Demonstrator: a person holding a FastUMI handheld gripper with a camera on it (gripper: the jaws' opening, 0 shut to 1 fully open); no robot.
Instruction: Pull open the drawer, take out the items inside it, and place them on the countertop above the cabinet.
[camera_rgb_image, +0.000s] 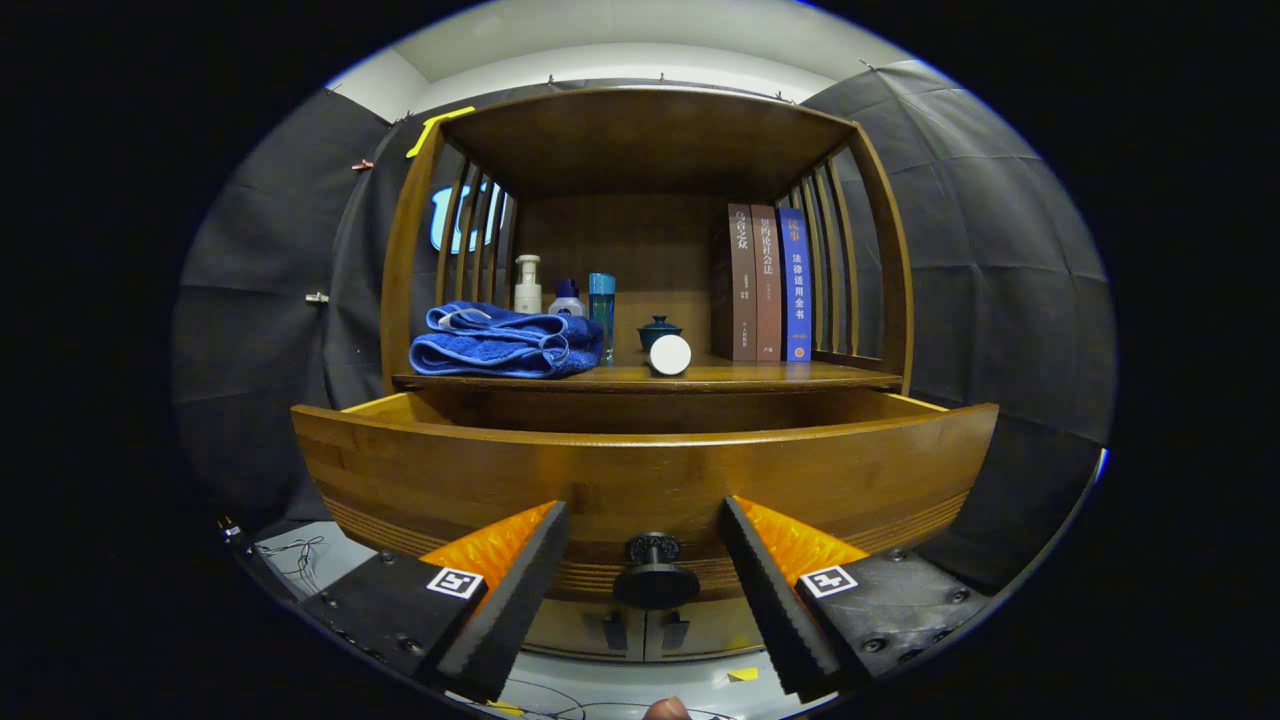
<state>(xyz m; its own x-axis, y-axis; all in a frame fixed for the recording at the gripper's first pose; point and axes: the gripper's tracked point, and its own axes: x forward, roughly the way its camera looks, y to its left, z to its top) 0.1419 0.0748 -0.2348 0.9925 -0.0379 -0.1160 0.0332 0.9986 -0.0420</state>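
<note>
1. Drawer: pulled out from the cabinet, just under the countertop; curved wooden front faces the cam. Inside hidden by the front panel, can't tell what's in it.
2. Knob: dark, round, centre of drawer front near its lower edge. Sits in the gap between the two fingers, touching neither.
3. Gripper: spread wide, holding nothing; one finger on each side of the knob, tips close to the drawer front.
4. Countertop, above the drawer, items relative to the drawer:
   - folded blue towel over the drawer's left part, at the countertop's front edge.
   - behind the towel: white pump bottle, small bottle w/ blue cap, tall blue tumbler.
   - white round object over the drawer's centre, near the front edge.
   - small dark lidded cup just behind it.
   - three upright books over the drawer's right part, against the slatted side.
5. Cabinet doors below the drawer, partly seen behind the knob.
6. Floor under the drawer: cables on the left, yellow tape bit on the right.
</note>
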